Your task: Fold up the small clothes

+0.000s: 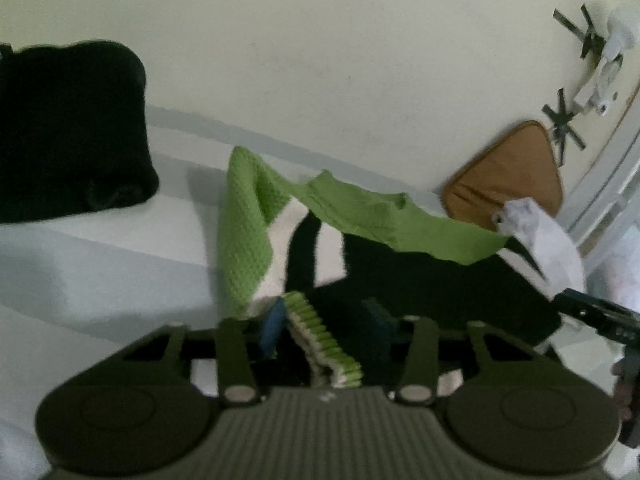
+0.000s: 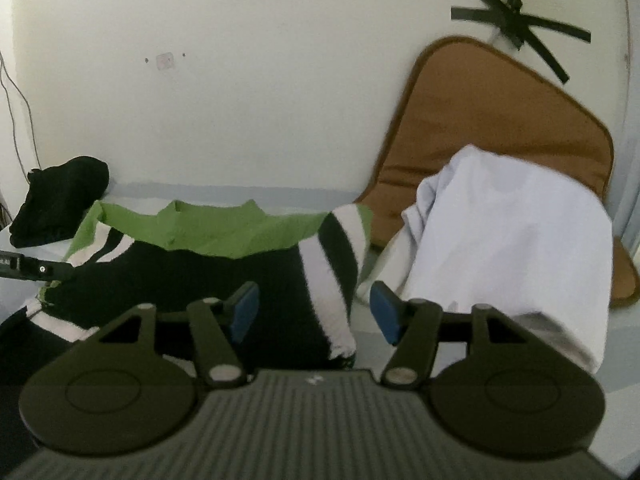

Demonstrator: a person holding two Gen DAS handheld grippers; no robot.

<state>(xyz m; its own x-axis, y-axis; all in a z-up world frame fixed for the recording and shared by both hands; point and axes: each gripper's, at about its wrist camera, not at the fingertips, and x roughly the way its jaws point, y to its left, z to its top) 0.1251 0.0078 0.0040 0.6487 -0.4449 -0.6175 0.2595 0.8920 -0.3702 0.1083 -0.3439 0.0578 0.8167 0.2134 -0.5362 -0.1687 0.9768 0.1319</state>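
Note:
A small knit sweater (image 2: 192, 280), black with white stripes and a green collar and shoulders, lies spread on the pale bed sheet (image 2: 624, 344). In the left wrist view its green sleeve (image 1: 240, 232) stands lifted. My left gripper (image 1: 325, 324) is shut on the green ribbed hem (image 1: 320, 336), which runs between the blue pads. My right gripper (image 2: 315, 314) is open. The striped sleeve edge (image 2: 340, 304) lies between its blue pads (image 2: 244, 312), and neither pad touches it.
A folded black garment (image 1: 68, 132) sits at the far left by the wall. A brown cushion (image 2: 480, 128) leans on the wall at the right, with a pale white garment (image 2: 512, 240) draped over it. Black tape crosses (image 2: 516, 24) mark the wall.

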